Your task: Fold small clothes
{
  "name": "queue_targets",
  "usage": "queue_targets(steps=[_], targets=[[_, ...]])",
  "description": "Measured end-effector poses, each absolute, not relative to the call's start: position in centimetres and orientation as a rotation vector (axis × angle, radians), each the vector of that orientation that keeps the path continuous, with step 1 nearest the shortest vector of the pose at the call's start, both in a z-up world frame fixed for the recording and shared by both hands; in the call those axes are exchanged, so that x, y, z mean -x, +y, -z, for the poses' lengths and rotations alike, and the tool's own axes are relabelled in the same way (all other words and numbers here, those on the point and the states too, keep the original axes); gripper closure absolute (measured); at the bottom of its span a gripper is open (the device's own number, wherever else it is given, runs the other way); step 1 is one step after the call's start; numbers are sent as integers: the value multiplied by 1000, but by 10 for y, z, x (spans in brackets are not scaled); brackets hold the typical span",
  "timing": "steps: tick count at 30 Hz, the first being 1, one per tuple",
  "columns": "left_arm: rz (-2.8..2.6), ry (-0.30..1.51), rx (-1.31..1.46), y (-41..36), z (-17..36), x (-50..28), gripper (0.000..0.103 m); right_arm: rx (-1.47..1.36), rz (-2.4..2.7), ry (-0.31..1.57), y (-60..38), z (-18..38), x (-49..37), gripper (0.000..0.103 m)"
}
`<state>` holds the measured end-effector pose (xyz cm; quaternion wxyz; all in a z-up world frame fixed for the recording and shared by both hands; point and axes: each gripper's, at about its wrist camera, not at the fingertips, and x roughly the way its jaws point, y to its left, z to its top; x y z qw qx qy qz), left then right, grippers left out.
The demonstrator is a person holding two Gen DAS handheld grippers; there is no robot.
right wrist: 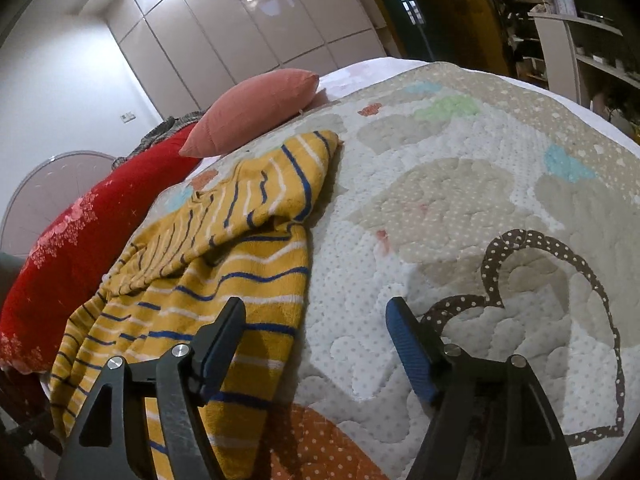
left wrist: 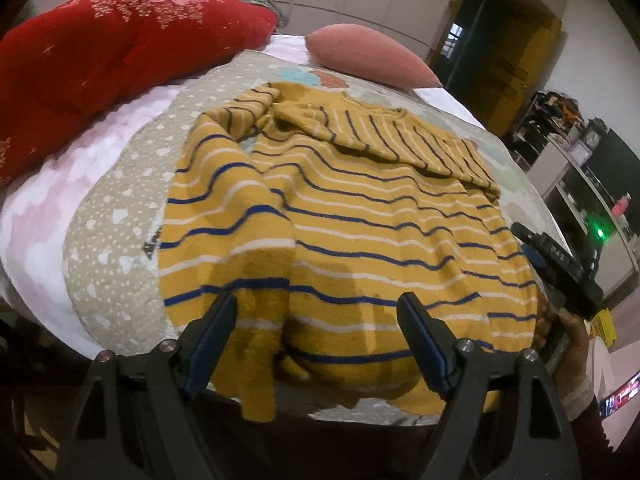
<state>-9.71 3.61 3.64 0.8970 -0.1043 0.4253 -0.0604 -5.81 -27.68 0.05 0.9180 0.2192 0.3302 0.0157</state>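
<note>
While the striped sweater is lying rumpled on the quilt, both the left gripper and right gripper are hovering spread and empty; flattening wrinkles first is looking advisable.

I see only faint pale characters on the right gripper body, too blurred to read, no other legible text
</note>
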Motion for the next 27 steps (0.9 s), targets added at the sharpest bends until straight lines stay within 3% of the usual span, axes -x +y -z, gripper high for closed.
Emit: queue_targets(steps=[13,23,24,25,27], targets=[[-5,834,272,87,-38,102,21,-373,-26,659,-266,2,59,19],[69,897,218,75,-4,91,19,-353,-23,655,-264,2,59,18],[90,897,199,71,-3,89,33,-353,-23,654,-264,3,59,18],[94,907,183,69,-3,87,66,-351,-23,653,-263,3,59,18],[114,933,186,74,-7,82,76,-350,-23,653,-264,3,59,18]])
